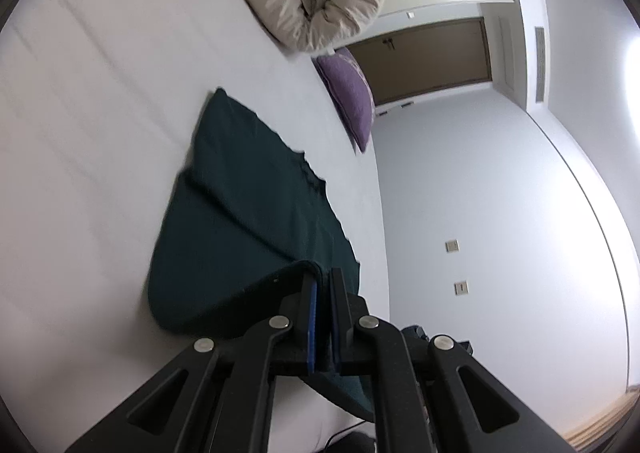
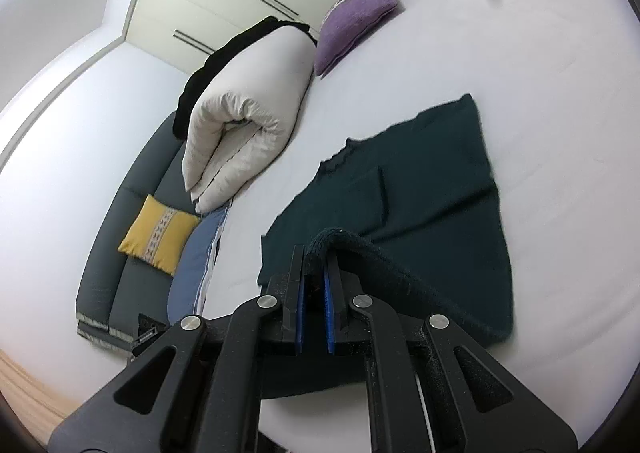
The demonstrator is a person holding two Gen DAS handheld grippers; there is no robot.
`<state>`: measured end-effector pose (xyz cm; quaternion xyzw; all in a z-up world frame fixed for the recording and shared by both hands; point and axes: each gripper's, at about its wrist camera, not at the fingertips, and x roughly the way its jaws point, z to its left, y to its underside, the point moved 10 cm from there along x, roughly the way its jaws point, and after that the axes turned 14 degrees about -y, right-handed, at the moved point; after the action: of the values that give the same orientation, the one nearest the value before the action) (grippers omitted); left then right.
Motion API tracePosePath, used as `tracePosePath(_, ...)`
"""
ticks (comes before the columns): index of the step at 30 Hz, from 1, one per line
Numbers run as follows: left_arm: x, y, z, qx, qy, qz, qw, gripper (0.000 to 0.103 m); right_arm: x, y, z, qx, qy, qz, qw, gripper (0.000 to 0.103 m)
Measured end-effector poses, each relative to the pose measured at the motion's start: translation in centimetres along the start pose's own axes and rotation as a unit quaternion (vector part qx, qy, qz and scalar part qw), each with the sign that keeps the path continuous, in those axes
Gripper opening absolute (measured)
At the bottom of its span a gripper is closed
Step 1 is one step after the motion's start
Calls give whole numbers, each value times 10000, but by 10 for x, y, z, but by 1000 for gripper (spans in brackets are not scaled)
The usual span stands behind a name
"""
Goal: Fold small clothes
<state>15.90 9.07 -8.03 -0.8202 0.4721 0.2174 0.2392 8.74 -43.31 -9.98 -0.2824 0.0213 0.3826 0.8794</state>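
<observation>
A dark teal garment (image 1: 248, 209) lies spread on the white bed (image 1: 88, 125); it also shows in the right wrist view (image 2: 420, 189). My left gripper (image 1: 323, 277) is shut on the garment's near edge and lifts it off the sheet. My right gripper (image 2: 318, 253) is shut on another part of the near hem, which curls up over the fingers. The lifted near edge hangs between the two grippers above the bed.
A folded cream duvet (image 2: 244, 121) with a black item on top and a purple cushion (image 2: 356, 21) lie at the bed's far side. A grey sofa (image 2: 132, 213) with a yellow cushion (image 2: 158, 231) stands beside the bed. A blue cloth (image 2: 196, 265) hangs at the bed edge.
</observation>
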Motion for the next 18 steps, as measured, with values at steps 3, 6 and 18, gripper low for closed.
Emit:
tracePosePath(3,14,-20,-4,47,-104,-47,9999,7,15,-21,-10,-57,165,-82,9998,6)
tracePosePath(6,29,-38,-8,140,-242,-94,9996,7,32,-41,-21,-58,261,-147,9995,6)
tracePosePath(18,99,-105,-2,244,-879,-346,9952,7,98,-107,-85,-412,1137,-245,9924,6)
